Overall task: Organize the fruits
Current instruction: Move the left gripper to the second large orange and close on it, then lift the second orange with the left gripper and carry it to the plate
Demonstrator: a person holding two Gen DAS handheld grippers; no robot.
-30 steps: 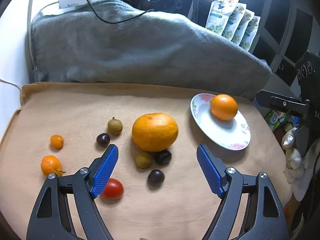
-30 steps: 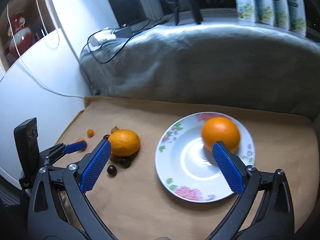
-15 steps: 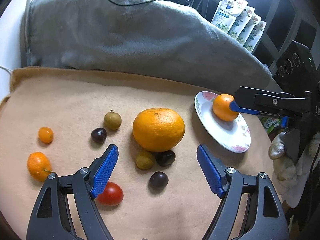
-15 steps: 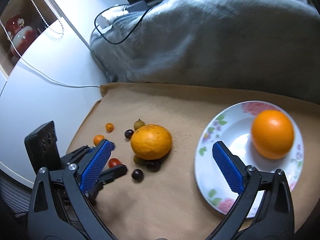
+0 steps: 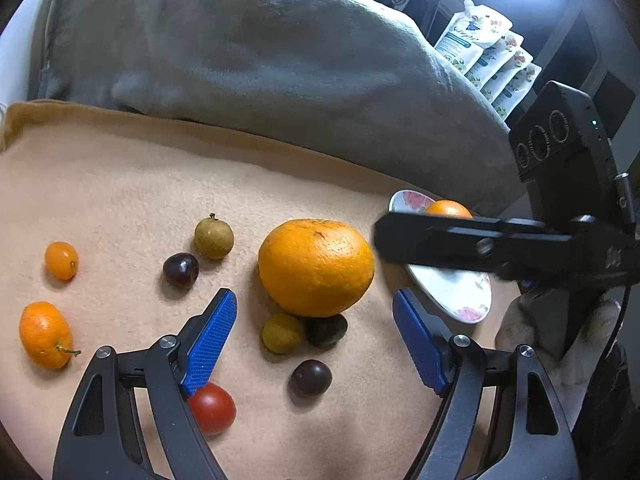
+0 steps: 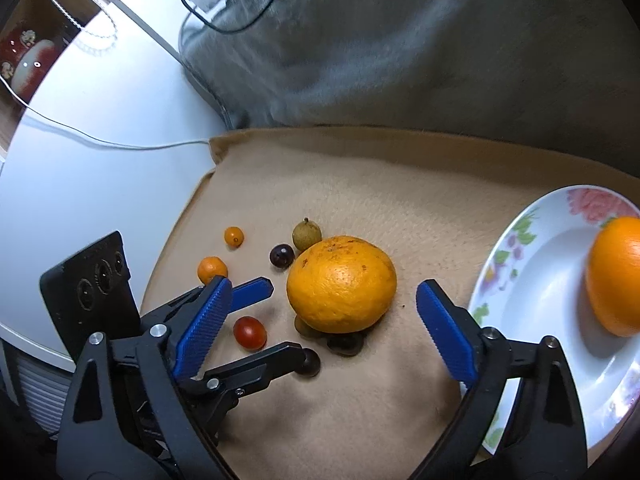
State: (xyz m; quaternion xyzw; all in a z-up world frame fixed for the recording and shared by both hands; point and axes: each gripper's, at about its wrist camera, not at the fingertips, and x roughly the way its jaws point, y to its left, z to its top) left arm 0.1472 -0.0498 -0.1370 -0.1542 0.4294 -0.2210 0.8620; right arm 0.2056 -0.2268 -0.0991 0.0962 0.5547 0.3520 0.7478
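Observation:
A large orange lies mid-cloth with small fruits around it: a brown longan, dark fruits, a yellow-green fruit, a red tomato and two small oranges. A flowered plate holds another orange. My left gripper is open, just short of the large orange. My right gripper is open, its jaws either side of the large orange; it also shows in the left wrist view.
The fruits lie on a tan cloth. A grey blanket is heaped behind it with a black cable on top. Pouches stand at the back right. A white surface lies to the left of the cloth.
My right gripper has swung left from over the plate to the large orange. My left gripper has moved in closer to the fruit cluster. Both stay open.

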